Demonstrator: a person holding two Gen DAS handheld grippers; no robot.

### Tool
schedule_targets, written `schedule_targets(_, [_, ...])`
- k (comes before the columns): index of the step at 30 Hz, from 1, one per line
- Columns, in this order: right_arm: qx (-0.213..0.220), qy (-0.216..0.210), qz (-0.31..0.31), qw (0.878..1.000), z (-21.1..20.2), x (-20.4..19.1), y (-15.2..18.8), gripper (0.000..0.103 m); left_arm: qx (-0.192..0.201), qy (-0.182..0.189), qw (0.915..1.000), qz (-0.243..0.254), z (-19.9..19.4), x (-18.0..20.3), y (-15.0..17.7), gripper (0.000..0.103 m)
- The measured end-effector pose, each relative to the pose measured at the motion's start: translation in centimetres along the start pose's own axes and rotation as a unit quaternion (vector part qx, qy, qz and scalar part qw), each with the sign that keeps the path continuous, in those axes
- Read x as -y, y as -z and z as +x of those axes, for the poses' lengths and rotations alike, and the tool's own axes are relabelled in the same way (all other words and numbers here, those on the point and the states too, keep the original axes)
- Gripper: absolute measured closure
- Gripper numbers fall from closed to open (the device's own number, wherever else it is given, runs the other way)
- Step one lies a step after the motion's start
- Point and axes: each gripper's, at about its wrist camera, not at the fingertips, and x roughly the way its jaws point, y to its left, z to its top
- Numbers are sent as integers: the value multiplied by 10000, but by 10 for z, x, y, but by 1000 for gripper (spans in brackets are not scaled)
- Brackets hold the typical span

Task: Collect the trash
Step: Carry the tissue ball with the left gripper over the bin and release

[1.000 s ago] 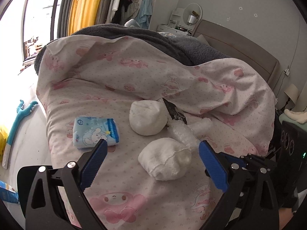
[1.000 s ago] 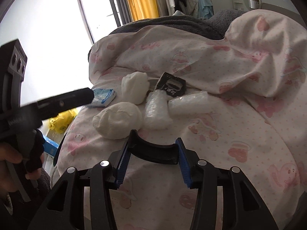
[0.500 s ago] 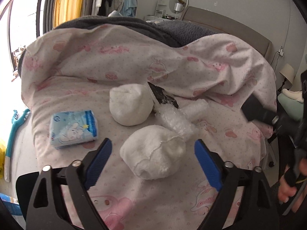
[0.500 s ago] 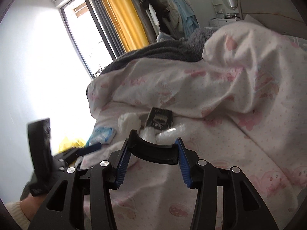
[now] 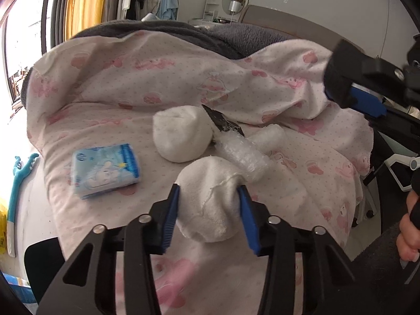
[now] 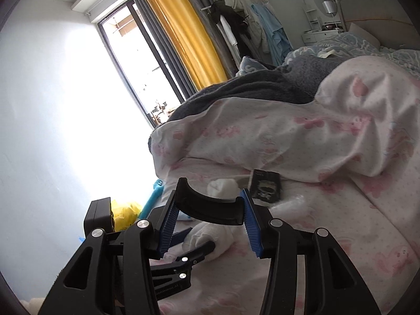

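Honestly, the left gripper (image 5: 208, 210) pinches only the soft white wad (image 5: 210, 197); it could squish free. Meanwhile the right gripper (image 6: 207, 210) clamps a curved black piece (image 6: 210, 207).

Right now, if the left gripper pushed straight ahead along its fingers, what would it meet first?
The left gripper is already clamped on the near white sock ball. Straight beyond, it would probably hit the bubble wrap roll, though depth is uncertain.

Fuzzy cloth wad (image 5: 210, 197), crinkly bubble wrap (image 5: 242, 156)
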Motion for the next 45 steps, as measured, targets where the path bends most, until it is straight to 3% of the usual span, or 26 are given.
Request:
schedule_targets(11, [-306, -262, -135, 9991, 44, -52, 2, 55, 518, -436, 9968, -423, -62, -59, 8, 58])
schedule_targets(22, [-713, -502, -600, 9944, 90, -121, 16, 55, 549, -1016, 9866, -1149, -101, -137, 35, 58])
schedule_targets(29, [-1033, -627, -843, 9891, 119, -160, 34, 55, 230, -1354, 9785, -1541, -110, -182, 59, 58])
schedule_targets(36, [-1414, -738, -1079, 9813, 152, -195, 54, 55, -132, -1461, 9707, -1901, -112, -220, 92, 58])
schedule_targets(45, [-2041, -759, -1365, 9664, 197, -228, 87, 55, -975, -1617, 9549, -2290, -103, -258, 134, 56])
